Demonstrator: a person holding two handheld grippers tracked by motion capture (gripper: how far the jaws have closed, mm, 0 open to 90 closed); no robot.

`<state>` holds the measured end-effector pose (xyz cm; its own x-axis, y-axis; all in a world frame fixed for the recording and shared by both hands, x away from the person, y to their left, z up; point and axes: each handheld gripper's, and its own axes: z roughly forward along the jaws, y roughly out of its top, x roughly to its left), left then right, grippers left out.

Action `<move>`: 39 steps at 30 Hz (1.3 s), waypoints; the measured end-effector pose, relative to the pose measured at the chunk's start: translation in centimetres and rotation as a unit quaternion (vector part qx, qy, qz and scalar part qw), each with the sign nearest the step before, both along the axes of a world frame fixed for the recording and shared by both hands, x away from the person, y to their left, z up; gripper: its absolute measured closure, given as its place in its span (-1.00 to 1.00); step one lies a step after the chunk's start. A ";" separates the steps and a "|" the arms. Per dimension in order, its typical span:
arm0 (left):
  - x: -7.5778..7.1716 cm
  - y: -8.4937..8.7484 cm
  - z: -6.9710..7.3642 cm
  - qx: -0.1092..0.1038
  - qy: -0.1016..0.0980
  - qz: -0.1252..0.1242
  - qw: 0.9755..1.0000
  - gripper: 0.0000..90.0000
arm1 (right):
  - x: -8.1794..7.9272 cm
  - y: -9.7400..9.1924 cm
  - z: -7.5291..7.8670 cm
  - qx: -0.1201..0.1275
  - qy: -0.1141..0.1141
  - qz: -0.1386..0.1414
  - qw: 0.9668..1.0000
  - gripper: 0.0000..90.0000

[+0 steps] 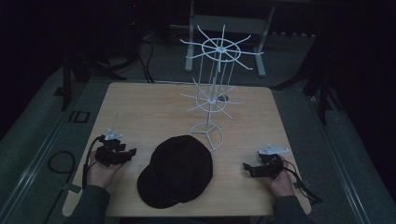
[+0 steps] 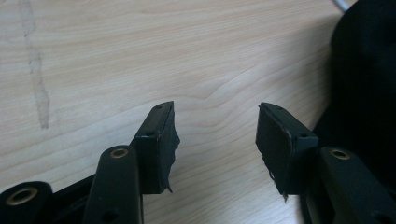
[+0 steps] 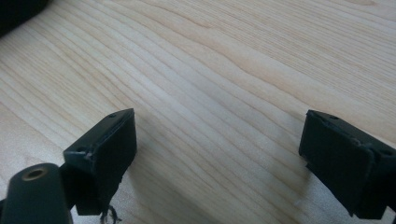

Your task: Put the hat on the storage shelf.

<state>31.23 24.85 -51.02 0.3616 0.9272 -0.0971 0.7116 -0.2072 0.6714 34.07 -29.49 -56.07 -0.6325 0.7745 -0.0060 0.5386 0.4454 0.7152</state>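
A black cap (image 1: 177,170) lies flat on the wooden table (image 1: 140,107), near the front edge between my two hands. Behind it stands a white wire rack (image 1: 214,95) with two tiers of radiating hooks. My left gripper (image 1: 131,153) sits just left of the cap, pointing toward it; in the left gripper view (image 2: 215,109) its jaws stand apart over bare wood, with the cap (image 2: 369,93) dark at the right edge. My right gripper (image 1: 246,168) rests right of the cap, and in its own view (image 3: 219,116) the jaws are wide open over bare wood.
A faint streak (image 2: 39,98) marks the wood ahead of the left gripper. A dark cable loop (image 1: 60,163) lies on the floor to the left of the table. A grey metal frame (image 1: 229,23) stands behind the table in the dim background.
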 end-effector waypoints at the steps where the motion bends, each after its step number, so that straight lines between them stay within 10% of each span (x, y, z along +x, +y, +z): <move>1: 0.0 -0.1 0.2 -0.001 0.000 -0.002 1.000 0.07 | 0.0 0.0 0.0 0.000 0.000 0.000 1.000 -0.75; 39: 2.1 -6.2 2.9 -0.035 0.002 -0.073 0.997 0.06 | -0.1 0.1 0.0 0.000 0.000 -0.007 1.000 -0.75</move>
<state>33.30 18.70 -48.12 0.4913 0.8559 -0.1615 0.6806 -0.2615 0.6844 33.99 -29.38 -56.07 -0.6217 0.7833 -0.0059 0.5442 0.4373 0.7159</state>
